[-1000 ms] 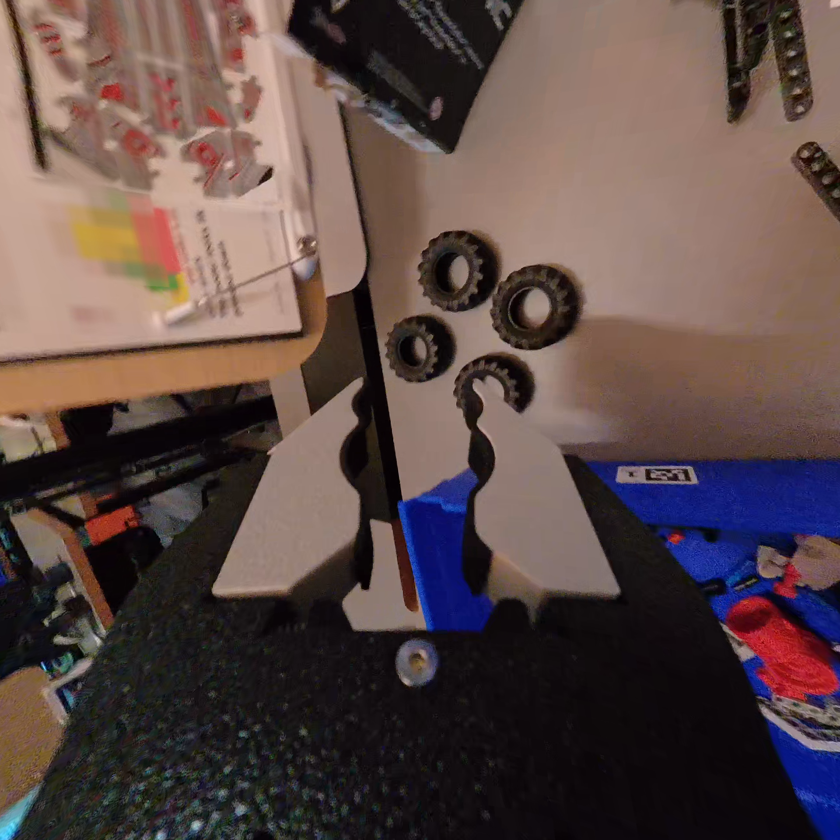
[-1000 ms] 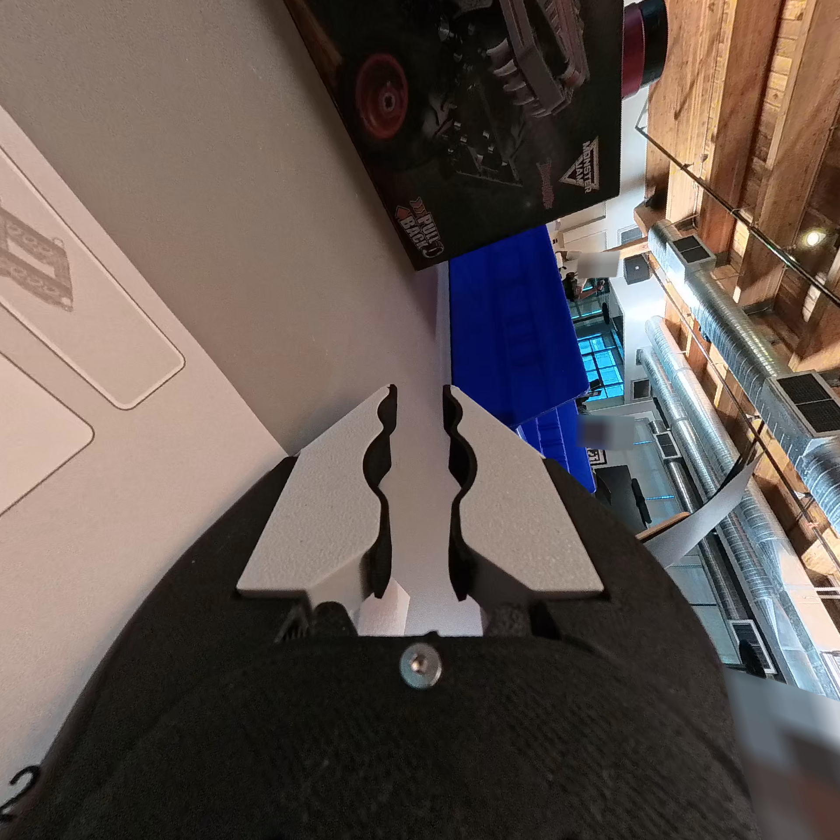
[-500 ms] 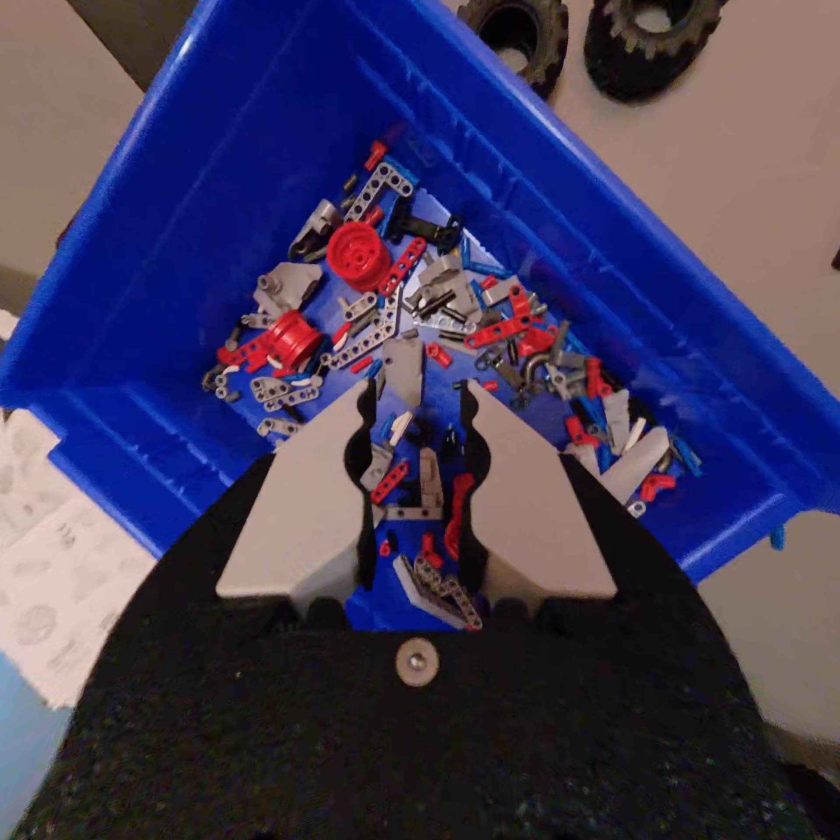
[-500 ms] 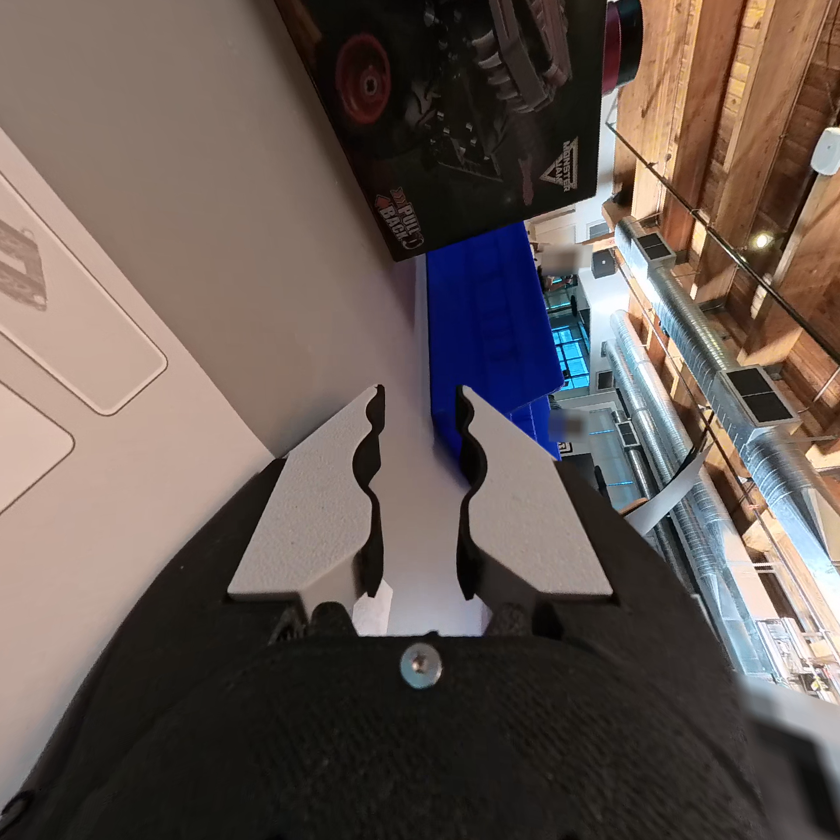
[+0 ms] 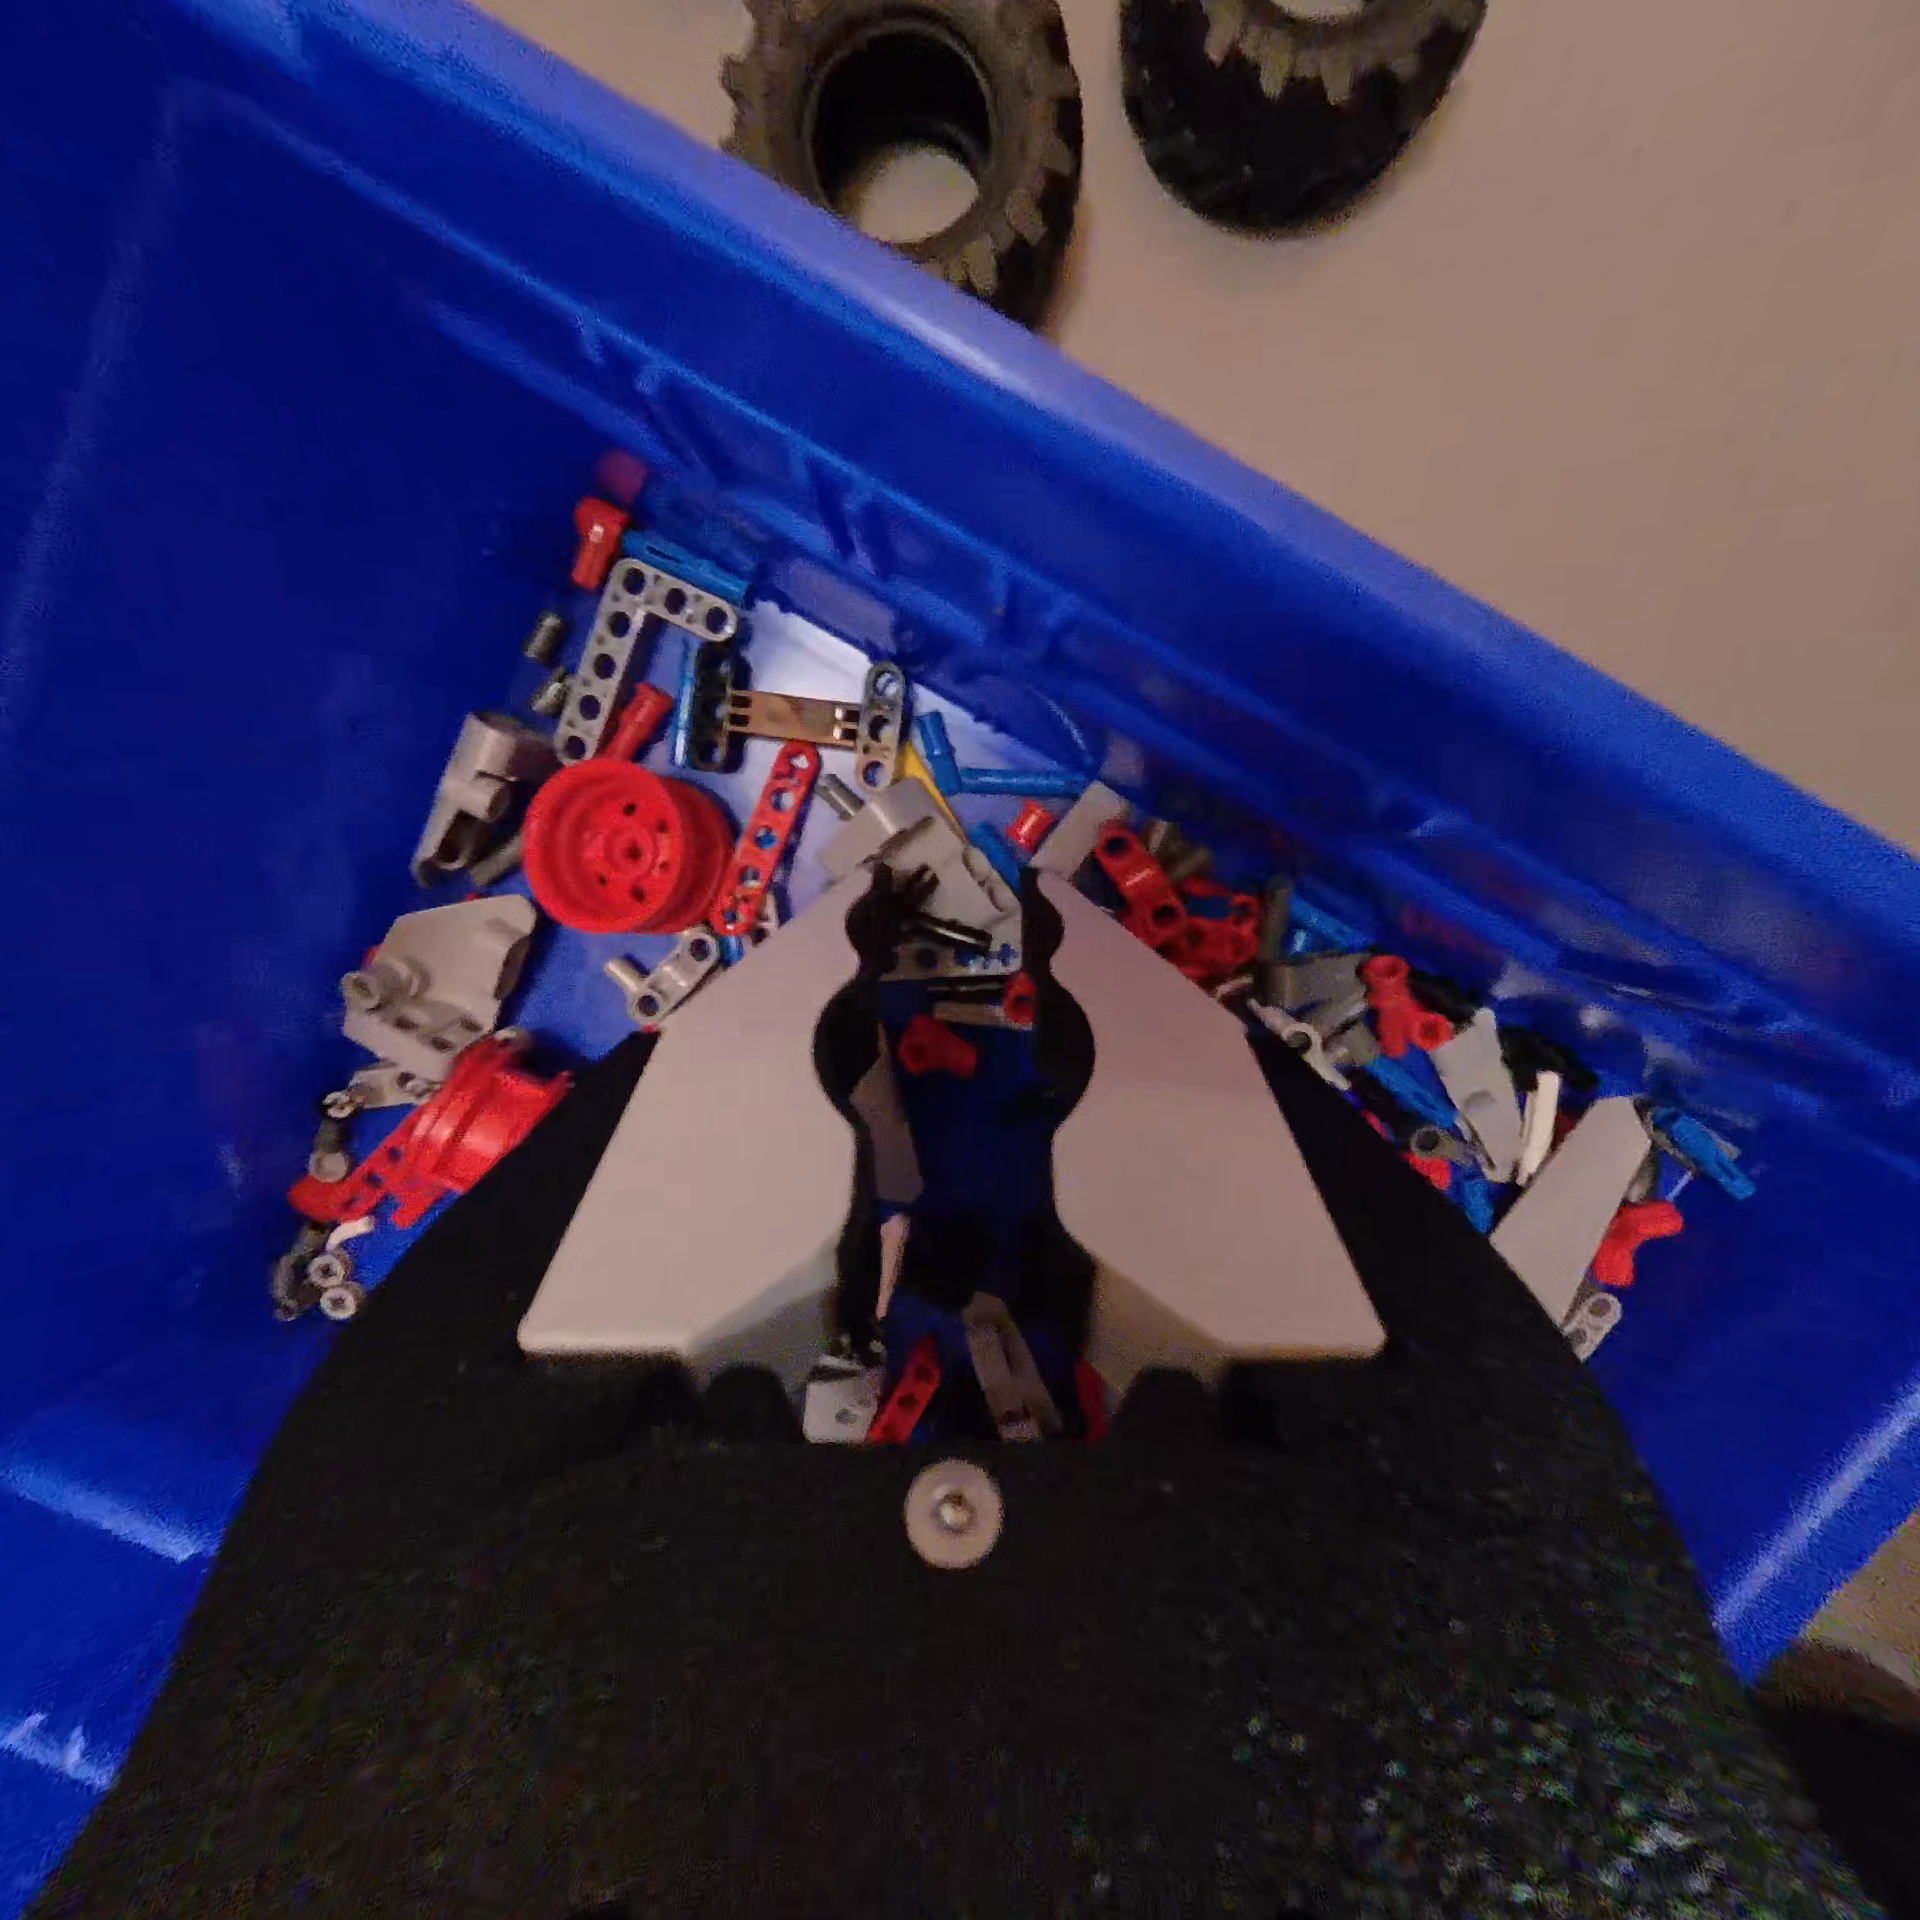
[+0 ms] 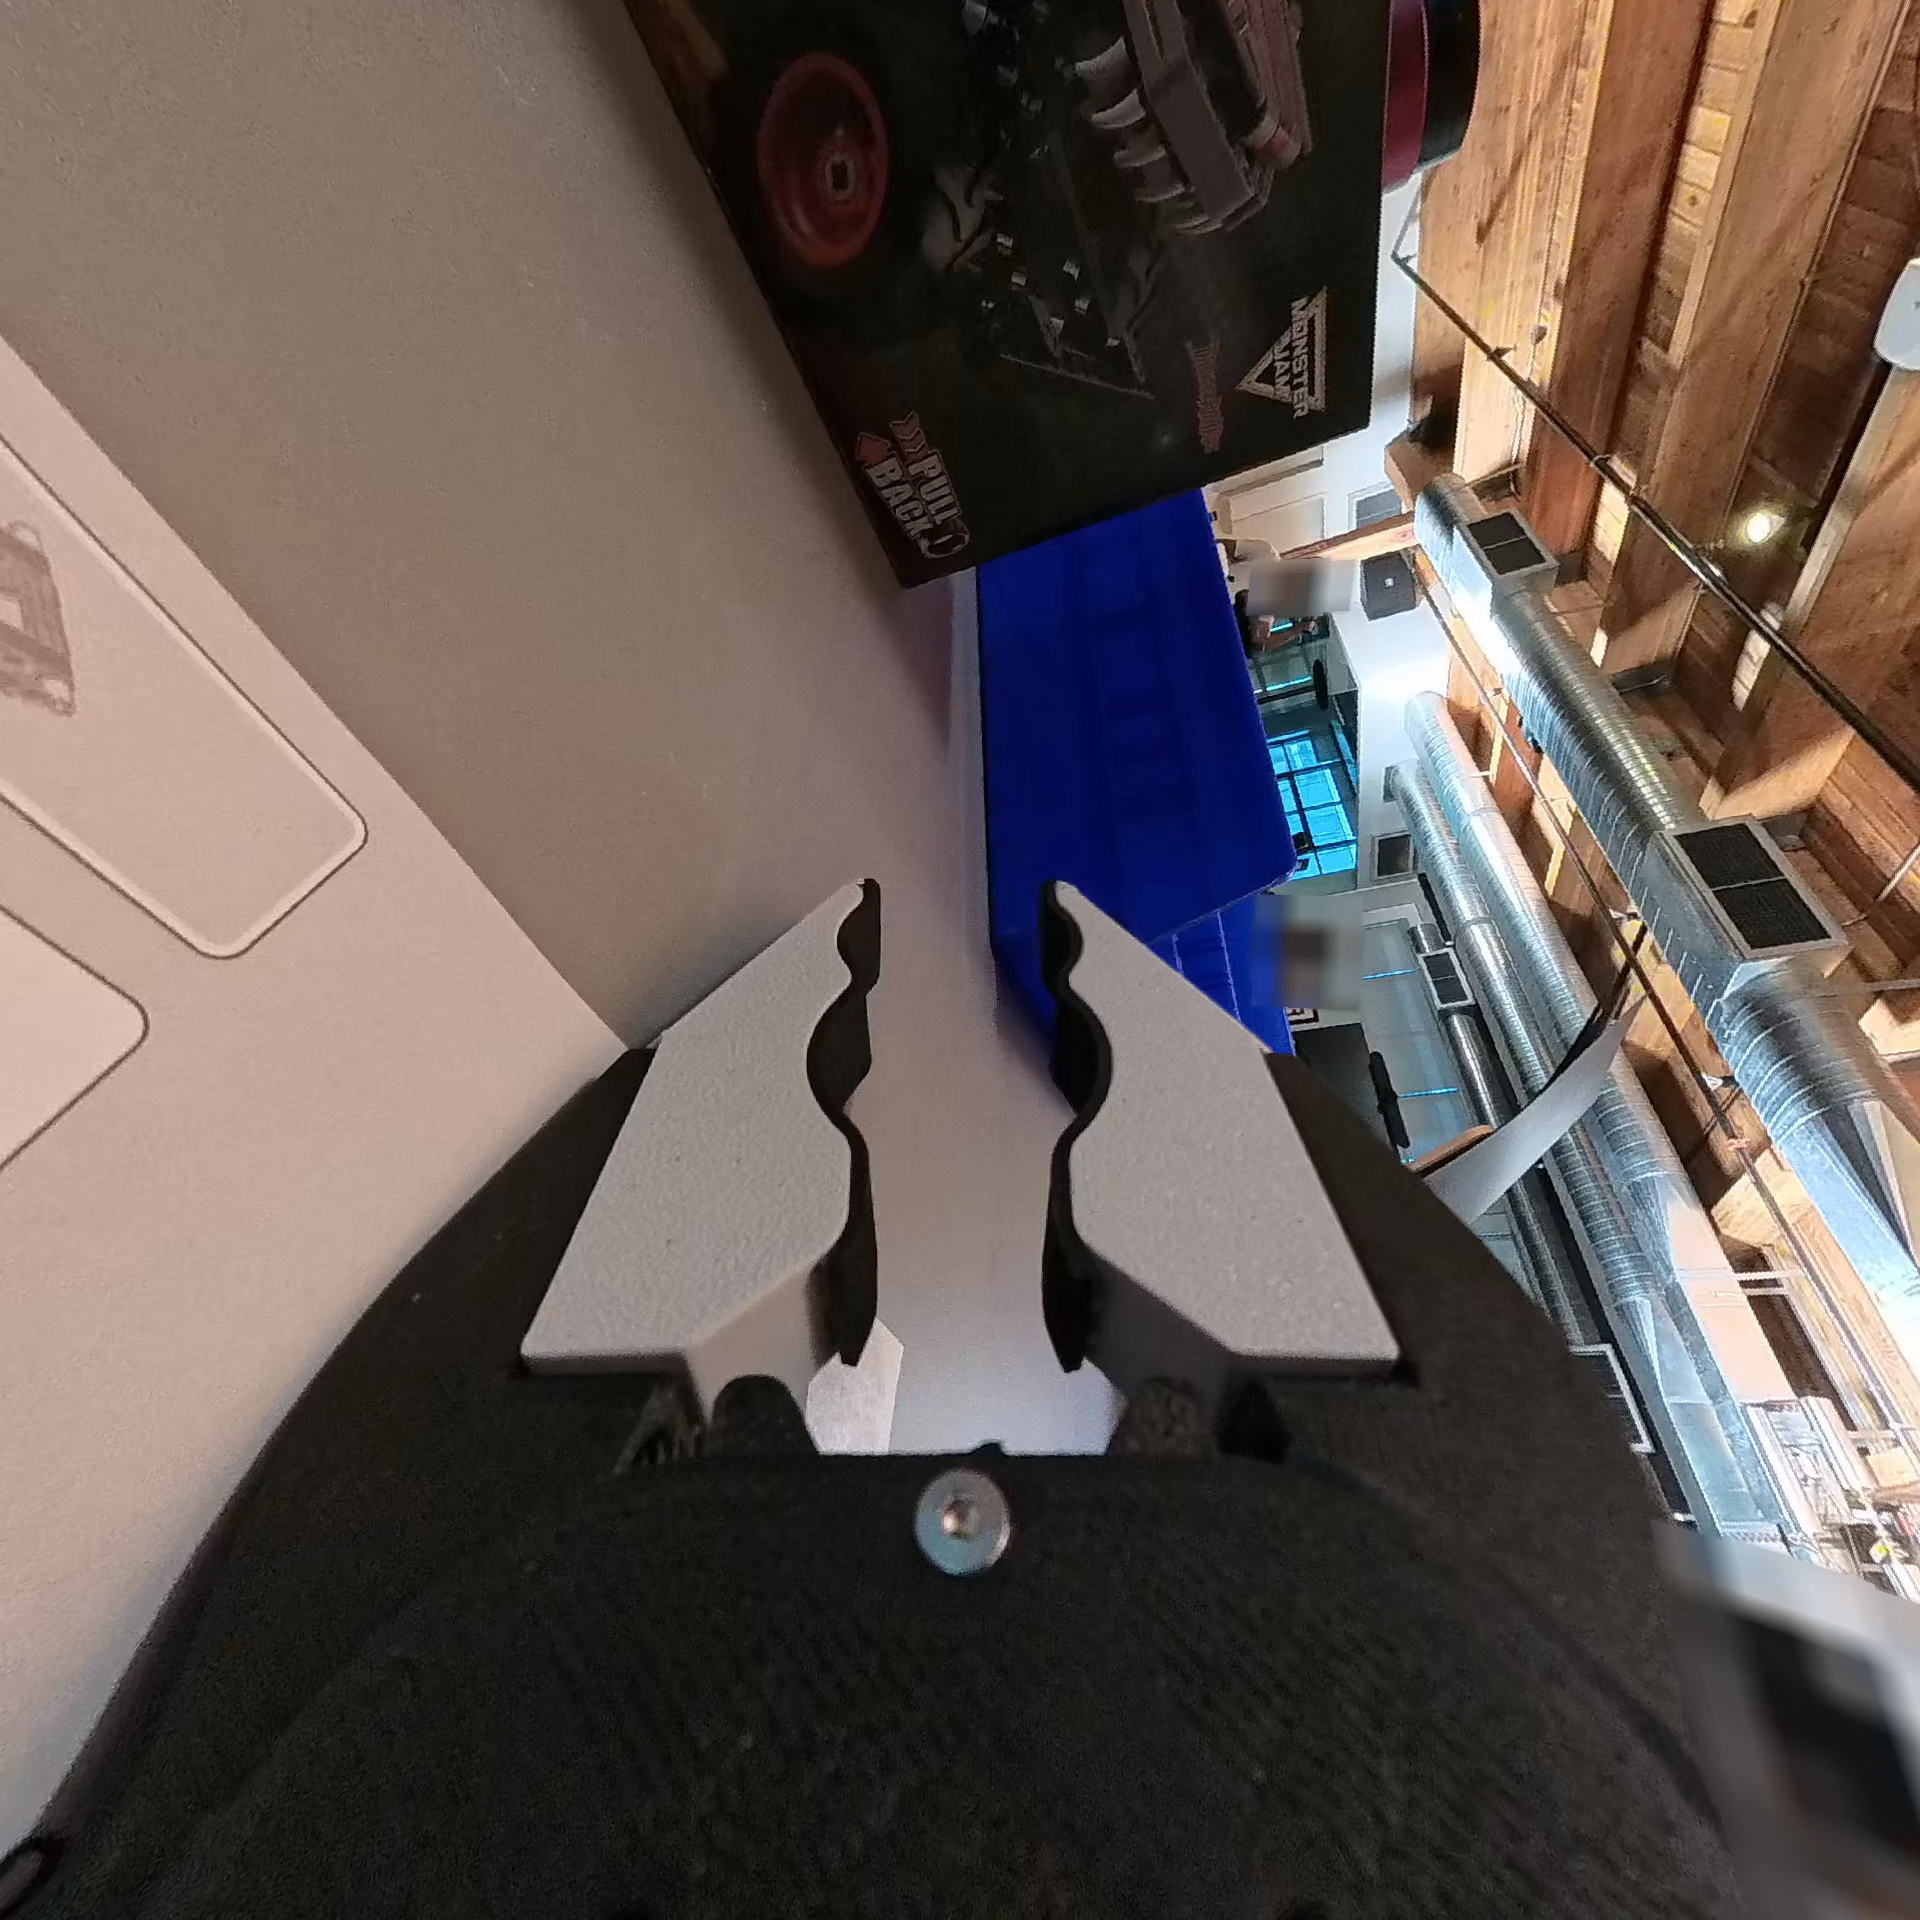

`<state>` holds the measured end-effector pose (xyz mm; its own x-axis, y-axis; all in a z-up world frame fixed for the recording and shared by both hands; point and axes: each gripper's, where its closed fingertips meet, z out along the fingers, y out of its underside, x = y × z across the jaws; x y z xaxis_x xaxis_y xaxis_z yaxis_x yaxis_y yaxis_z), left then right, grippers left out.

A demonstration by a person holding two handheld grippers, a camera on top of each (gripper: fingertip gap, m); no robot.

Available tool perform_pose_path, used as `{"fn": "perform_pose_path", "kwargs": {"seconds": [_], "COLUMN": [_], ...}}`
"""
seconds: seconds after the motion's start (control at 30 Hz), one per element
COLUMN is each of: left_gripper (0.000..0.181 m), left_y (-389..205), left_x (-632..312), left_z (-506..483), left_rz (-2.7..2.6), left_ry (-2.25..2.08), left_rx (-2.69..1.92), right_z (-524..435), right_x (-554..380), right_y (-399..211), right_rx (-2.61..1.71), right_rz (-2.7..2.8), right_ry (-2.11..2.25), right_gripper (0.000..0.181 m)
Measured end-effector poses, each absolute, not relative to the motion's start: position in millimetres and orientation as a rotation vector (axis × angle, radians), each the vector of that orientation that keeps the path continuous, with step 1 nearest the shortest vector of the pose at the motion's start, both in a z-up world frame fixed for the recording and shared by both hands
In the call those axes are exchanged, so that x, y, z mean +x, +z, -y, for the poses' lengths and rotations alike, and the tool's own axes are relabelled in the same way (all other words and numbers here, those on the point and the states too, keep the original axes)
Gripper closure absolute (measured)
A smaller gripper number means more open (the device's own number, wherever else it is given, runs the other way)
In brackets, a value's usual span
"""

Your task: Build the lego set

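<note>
In the left wrist view a blue bin (image 5: 1091,499) holds several loose lego parts: a red wheel hub (image 5: 623,852), a second red hub (image 5: 473,1117), a grey L-shaped beam (image 5: 634,649), grey panels (image 5: 442,971) and small red and blue pins. My left gripper (image 5: 954,896) is open and empty, low inside the bin just above the pile, over grey and black pieces near the far wall. My right gripper (image 6: 961,902) is open and empty, tilted sideways over the pale table, pointing toward the blue bin's outer wall (image 6: 1122,748).
Two black rubber tyres (image 5: 914,135) (image 5: 1299,114) lie on the table beyond the bin. In the right wrist view the dark set box (image 6: 1060,239) stands past the gripper and an instruction sheet (image 6: 135,790) lies at the left. Ceiling ducts and wooden beams fill the right.
My left gripper swung from the table edge by the tyres over the bin and then dropped lower into it, closer to the parts. My right gripper opened wider and shifted slightly.
</note>
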<state>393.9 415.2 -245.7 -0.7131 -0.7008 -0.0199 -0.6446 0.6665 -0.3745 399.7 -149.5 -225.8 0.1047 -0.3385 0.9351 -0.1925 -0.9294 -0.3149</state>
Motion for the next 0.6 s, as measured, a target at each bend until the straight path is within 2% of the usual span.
{"fn": "perform_pose_path", "kwargs": {"seconds": [0.03, 0.23, 0.33, 0.47, 0.6], "left_gripper": [0.163, 0.163, 0.163, 0.161, 0.157], "left_y": [-252.3, -252.4, -236.7, -217.1, -245.3], "left_x": [388.3, 378.9, 376.4, 370.8, 355.0], "left_z": [-416.3, -455.0, -451.7, -395.1, -391.1], "left_rz": [-2.762, -2.722, -2.704, -2.811, -2.980], "left_ry": [-0.498, -0.318, -0.430, -0.874, -0.709], "left_rx": [-1.098, -1.232, -1.224, -0.945, -0.748], "right_z": [149.5, 150.2, 150.3, 150.3, 150.3], "right_x": [399.7, 399.8, 400.0, 400.3, 400.2], "right_y": [-226.2, -226.6, -226.9, -227.3, -227.0], "right_rx": [-2.249, -2.255, -2.257, -2.258, -2.256], "right_rz": [-0.545, -0.552, -0.552, -0.556, -0.555], "right_ry": [-1.952, -1.955, -1.954, -1.949, -1.953], "right_gripper": [0.154, 0.155, 0.155, 0.156, 0.155]}}
